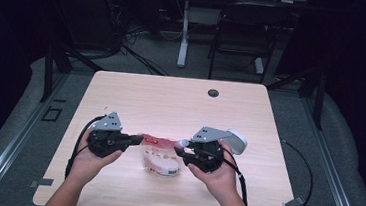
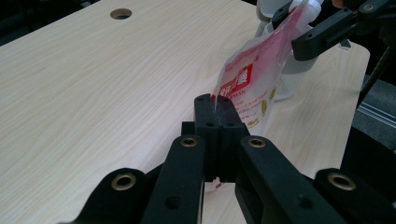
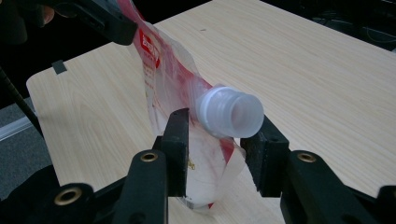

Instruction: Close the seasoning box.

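Lower centre of frame, over counter [image 1: 136,94]: pouch [image 1: 159,156], between both grippers. Left gripper [image 1: 137,139] clamped tight on pouch edge; right gripper [image 1: 181,148] half-wide, jaws around cap [image 3: 231,112]. Step: uncapping, likely. Next: firm cap grip, twist.

On the spouted pouch [image 2: 254,79], a red label panel with white Chinese characters is seen in the left gripper view, too blurred to be read; beneath it, small Latin letters ending in "MAN" can be made out
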